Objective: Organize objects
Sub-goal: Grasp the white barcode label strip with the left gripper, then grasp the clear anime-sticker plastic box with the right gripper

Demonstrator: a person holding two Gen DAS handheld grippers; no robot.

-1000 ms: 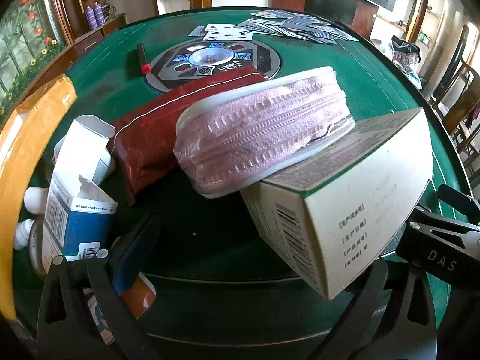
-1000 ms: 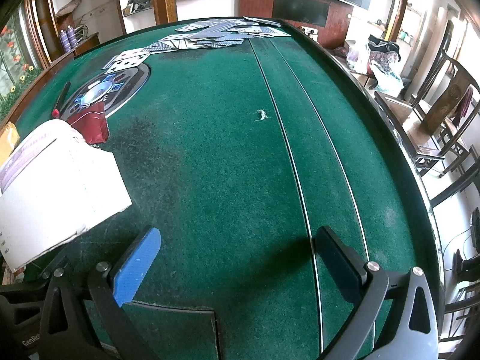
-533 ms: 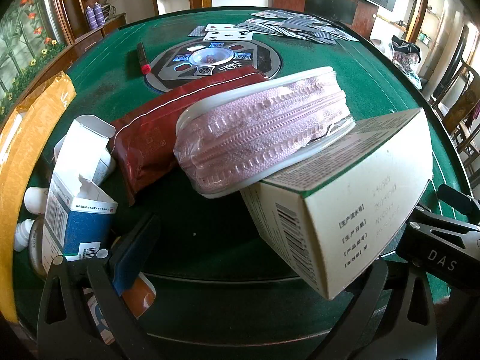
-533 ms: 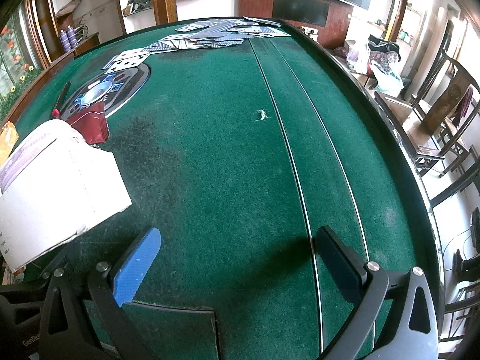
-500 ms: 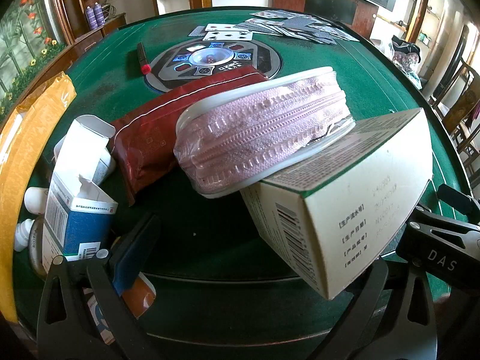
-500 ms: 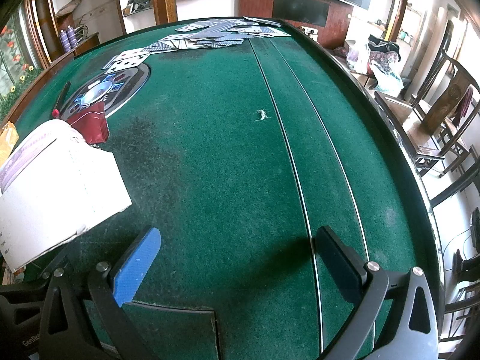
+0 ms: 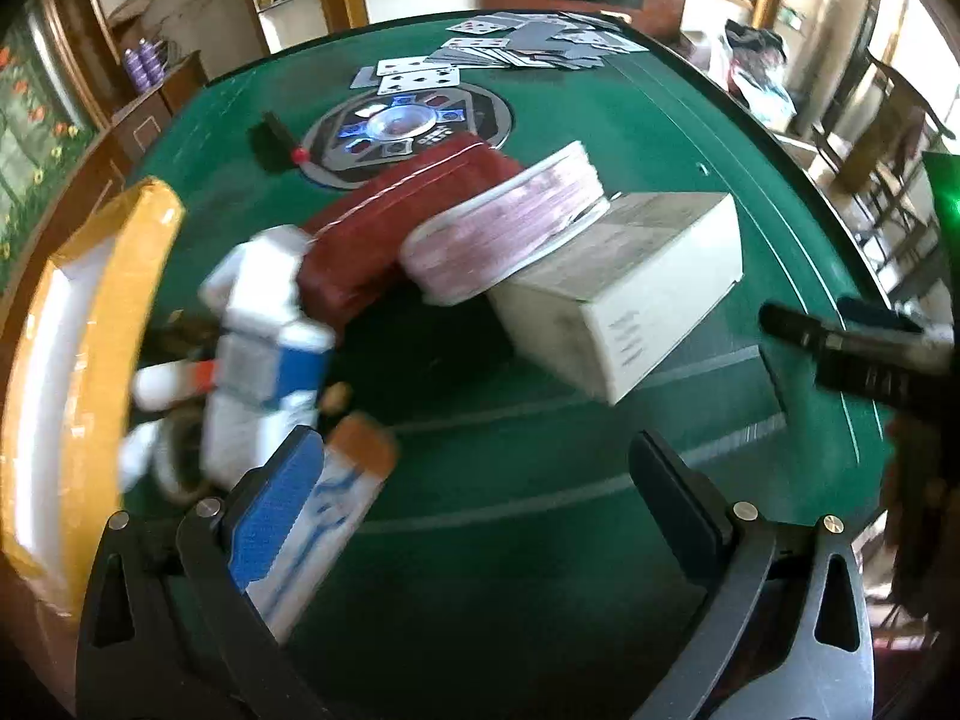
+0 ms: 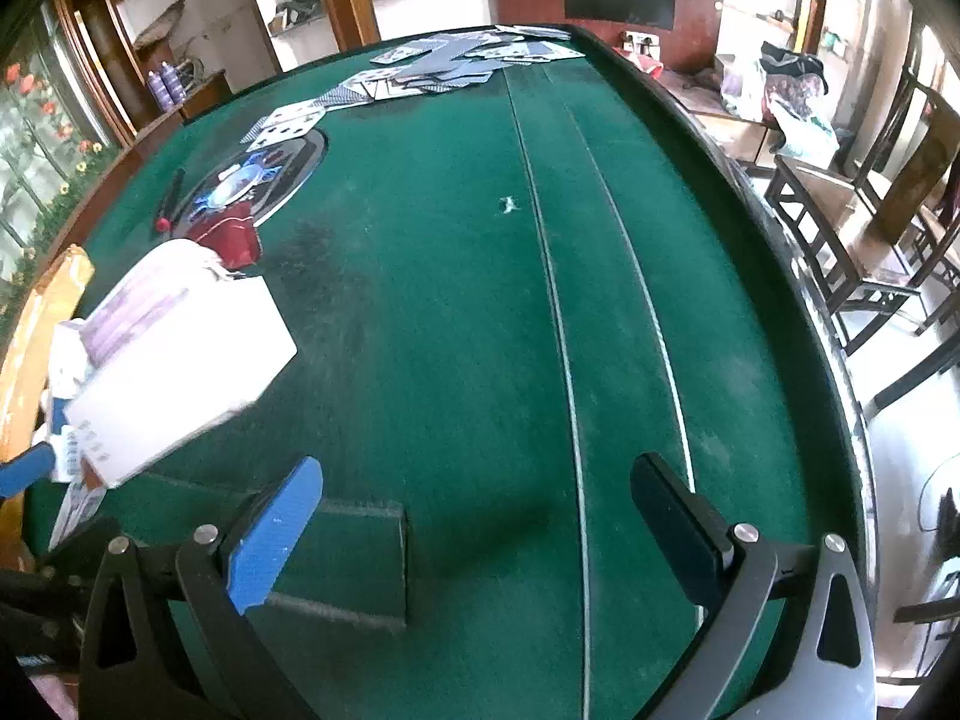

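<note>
Pulling back from the clutter, my left gripper (image 7: pixel 474 480) now sees the pile from higher and farther off than a second ago, and the frame is smeared with motion: the white carton (image 7: pixel 630 294) that filled the lower right of this view has dropped away toward mid-table, the pink lace bundle (image 7: pixel 510 228) leaning on its top edge, the dark red pouch (image 7: pixel 390 222) behind it. Left jaws stand wide apart, nothing between them. Just beside the blue pad sits an orange-and-white box (image 7: pixel 336 504) (blurred, I cannot read it); the blue-and-white open carton (image 7: pixel 264 354) and yellow padded envelope (image 7: pixel 84 324) lie farther left. Right wrist view: my right gripper (image 8: pixel 477 507) is also spread and empty, hovering over bare green felt (image 8: pixel 456 324), and it too has lifted slightly, since the white carton shows smaller at the left edge. Playing cards (image 8: pixel 432 69) are scattered at the far rim. Judgement: nothing is picked yet; both tools have backed off to choose a target, and sorting has barely begun.
</note>
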